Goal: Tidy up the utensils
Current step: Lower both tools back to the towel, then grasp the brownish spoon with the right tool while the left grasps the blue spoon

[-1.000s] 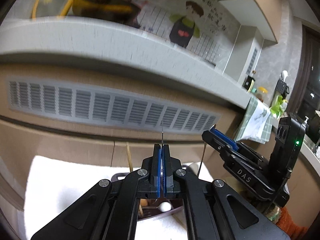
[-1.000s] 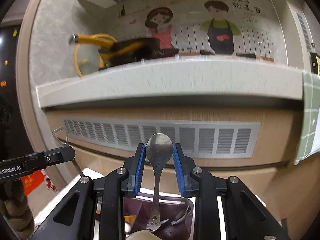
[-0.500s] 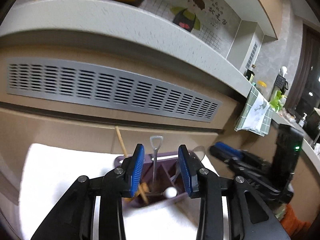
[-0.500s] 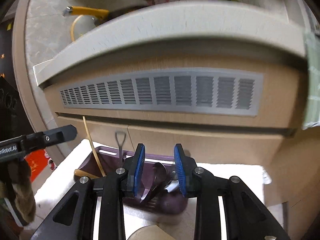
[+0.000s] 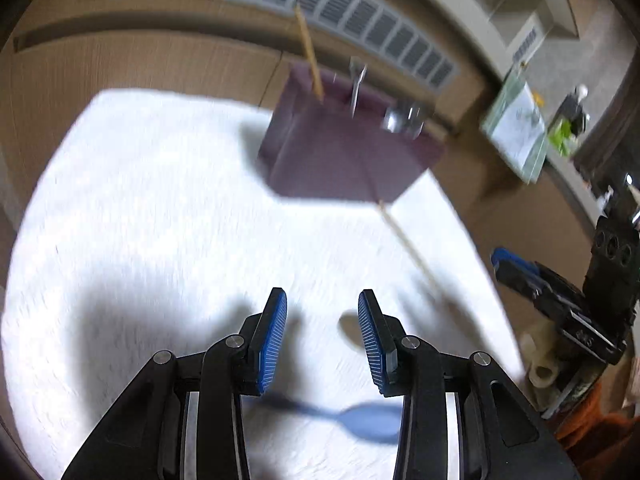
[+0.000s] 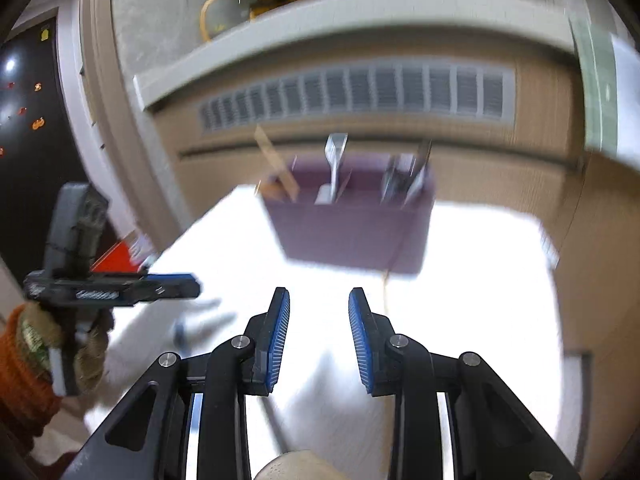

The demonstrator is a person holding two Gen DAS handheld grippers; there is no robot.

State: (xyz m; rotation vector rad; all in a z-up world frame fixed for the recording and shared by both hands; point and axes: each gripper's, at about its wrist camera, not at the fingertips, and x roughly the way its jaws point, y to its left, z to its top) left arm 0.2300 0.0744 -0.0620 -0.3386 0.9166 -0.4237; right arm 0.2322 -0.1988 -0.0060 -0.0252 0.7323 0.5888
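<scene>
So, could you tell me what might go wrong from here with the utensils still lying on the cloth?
The chopstick lies with one end against the purple caddy; dragging it could nudge or tip the caddy and its upright utensils.

The blue spoon sits under the open left gripper, partly hidden, so a descent could pin it.

Both views are blurred, so aim is uncertain.

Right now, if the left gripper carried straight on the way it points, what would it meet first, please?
Most likely the white cloth just ahead of the open left gripper, short of the purple caddy. Blur makes depth uncertain.
</scene>
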